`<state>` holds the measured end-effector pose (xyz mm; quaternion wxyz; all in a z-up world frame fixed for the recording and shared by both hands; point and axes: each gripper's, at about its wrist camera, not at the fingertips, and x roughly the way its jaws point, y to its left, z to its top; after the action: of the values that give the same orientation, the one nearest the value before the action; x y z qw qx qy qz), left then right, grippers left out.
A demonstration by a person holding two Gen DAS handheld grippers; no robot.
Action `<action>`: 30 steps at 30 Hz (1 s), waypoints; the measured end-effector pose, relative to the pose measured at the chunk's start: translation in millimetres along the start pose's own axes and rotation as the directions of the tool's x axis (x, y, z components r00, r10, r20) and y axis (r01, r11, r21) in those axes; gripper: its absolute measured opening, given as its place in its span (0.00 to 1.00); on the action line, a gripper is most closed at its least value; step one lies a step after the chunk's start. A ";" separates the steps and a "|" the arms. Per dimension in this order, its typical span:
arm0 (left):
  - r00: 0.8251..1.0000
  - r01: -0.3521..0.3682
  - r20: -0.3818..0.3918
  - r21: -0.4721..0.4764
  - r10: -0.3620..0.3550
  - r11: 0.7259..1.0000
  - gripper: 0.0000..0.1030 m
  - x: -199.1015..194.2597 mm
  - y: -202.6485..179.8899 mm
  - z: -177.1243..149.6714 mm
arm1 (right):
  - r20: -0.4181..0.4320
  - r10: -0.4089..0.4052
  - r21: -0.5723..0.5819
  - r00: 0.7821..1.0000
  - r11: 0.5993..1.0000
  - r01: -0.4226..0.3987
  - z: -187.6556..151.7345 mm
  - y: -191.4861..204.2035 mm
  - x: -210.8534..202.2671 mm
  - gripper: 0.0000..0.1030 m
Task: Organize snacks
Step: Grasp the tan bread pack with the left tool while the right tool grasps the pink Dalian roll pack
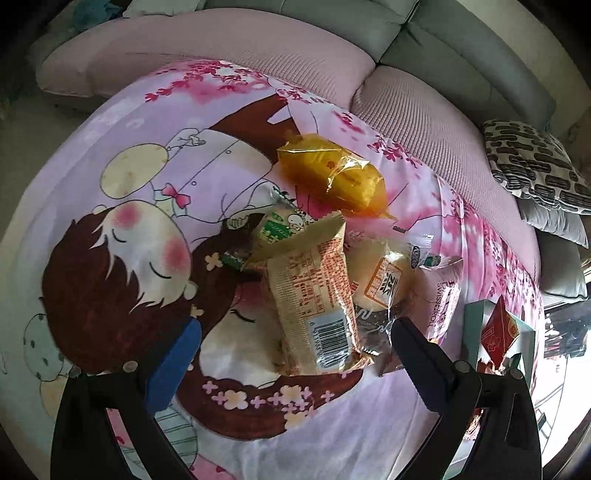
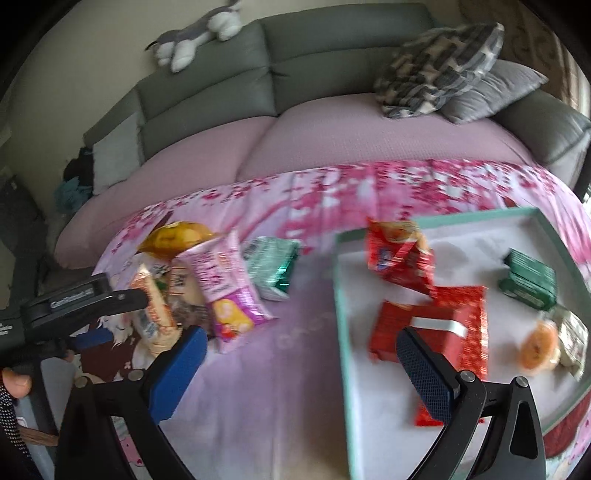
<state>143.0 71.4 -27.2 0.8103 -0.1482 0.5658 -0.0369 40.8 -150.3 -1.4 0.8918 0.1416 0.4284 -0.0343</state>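
Note:
A heap of snack packets lies on the cartoon-print cloth. In the left wrist view my left gripper (image 1: 295, 332) is open, its jaws either side of a tan packet with a barcode (image 1: 314, 302). A yellow packet (image 1: 332, 173) and a white bun packet (image 1: 384, 277) lie behind and beside it. In the right wrist view my right gripper (image 2: 301, 347) is open and empty, straddling the left rim of the teal-edged tray (image 2: 341, 295). The tray holds red packets (image 2: 436, 321), a green packet (image 2: 528, 280) and an orange snack (image 2: 539, 347). A pink packet (image 2: 225, 291) and a mint packet (image 2: 273, 266) lie left of the tray.
A pink-covered sofa seat (image 2: 332, 136) with grey cushions (image 2: 443, 66) runs behind the cloth. A plush toy (image 2: 199, 33) lies on the sofa back. The left gripper's body (image 2: 74, 299) shows at the left of the right wrist view.

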 end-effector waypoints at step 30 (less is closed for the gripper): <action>0.989 0.083 -0.119 -0.061 -0.090 0.995 0.41 32.9 -3.3 7.2 | -0.118 0.057 -0.097 0.991 0.993 -0.068 10.0 41.9 87.0 0.43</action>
<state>161.8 62.3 -53.9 0.7675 -0.1929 0.6079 -0.0652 110.8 -107.8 -53.4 0.8724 0.1113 0.4754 0.0237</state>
